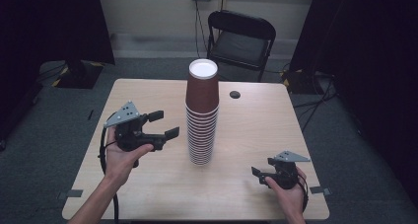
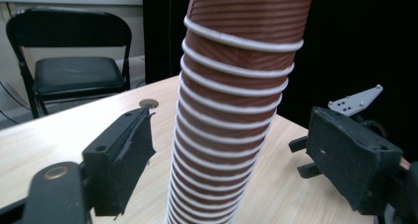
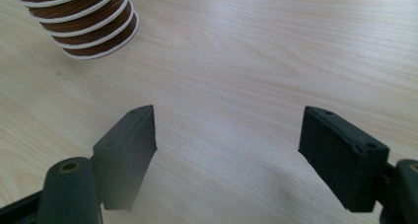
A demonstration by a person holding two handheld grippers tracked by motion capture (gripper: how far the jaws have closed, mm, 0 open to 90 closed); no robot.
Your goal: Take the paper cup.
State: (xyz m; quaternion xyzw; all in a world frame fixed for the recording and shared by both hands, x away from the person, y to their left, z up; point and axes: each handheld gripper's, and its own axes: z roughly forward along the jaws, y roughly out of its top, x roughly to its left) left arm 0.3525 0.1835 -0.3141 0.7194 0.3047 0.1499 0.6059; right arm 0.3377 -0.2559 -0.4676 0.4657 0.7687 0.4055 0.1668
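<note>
- A tall stack of brown paper cups (image 1: 201,116), white-rimmed and set upside down, stands near the middle of a light wooden table (image 1: 148,189); the top cup's white base faces up.
- The left gripper (image 1: 164,125), held in the person's left hand (image 1: 123,155), hangs above the table just left of the stack, its jaws pointing at the cups.
- In the left gripper view the stack (image 2: 231,110) rises between the two black jaws, yet clear table shows on either side of it: the jaws stand released and the pads press on nothing.
- The right gripper (image 1: 260,173) sits low near the table's front right corner, held in the person's right hand (image 1: 291,192) and well apart from the stack.
- In the right gripper view its jaws are spread wide over bare wood, grasping nothing; the bottom rims of the stack (image 3: 84,24) show at the upper left.
- A small dark round hole (image 1: 235,94) marks the tabletop behind the stack, to its right.
- A black folding chair (image 1: 240,42) stands beyond the far edge of the table, on a grey floor (image 1: 49,130).
</note>
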